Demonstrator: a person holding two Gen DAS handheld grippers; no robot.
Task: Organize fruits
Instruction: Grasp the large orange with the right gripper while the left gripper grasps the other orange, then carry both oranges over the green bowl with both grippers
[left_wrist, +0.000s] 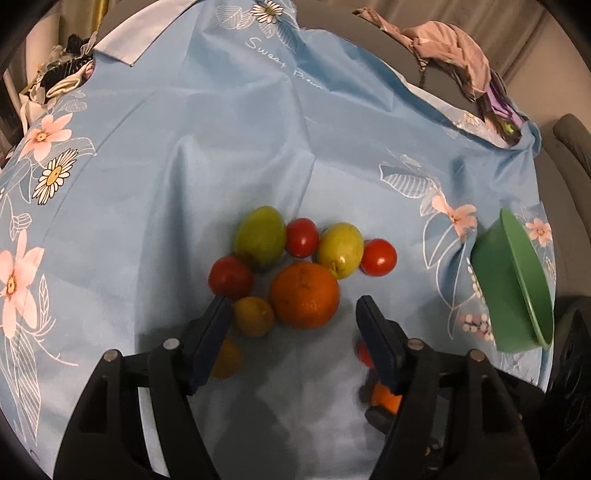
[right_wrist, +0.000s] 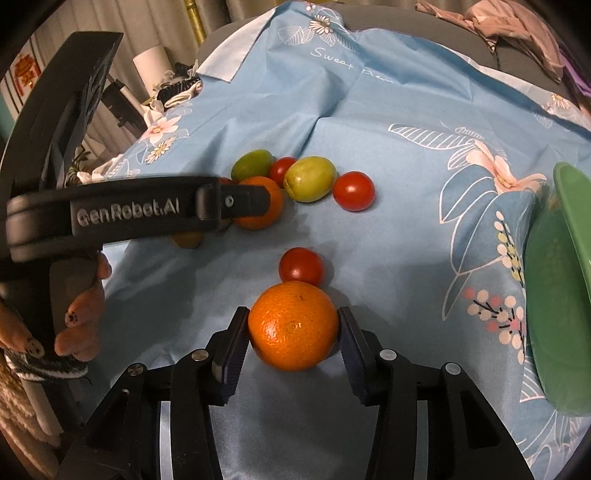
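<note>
Right gripper (right_wrist: 293, 328) pinches an orange (right_wrist: 293, 325); left gripper (left_wrist: 293, 317) spread empty; lift straight, clearing the tomato (right_wrist: 301, 266)

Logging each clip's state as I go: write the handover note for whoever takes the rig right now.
Right tongs: closed on an orange, pads against both its sides, on the blue cloth.
Left tongs: open, empty, just short of the fruit cluster, a second orange ahead of the tips.
Cluster: two green fruits, tomatoes, small yellowish fruits. One tomato lies just beyond the held orange.
Green bowl at the right; no fruit visible in it.
Left: nearly everything still to sort.
</note>
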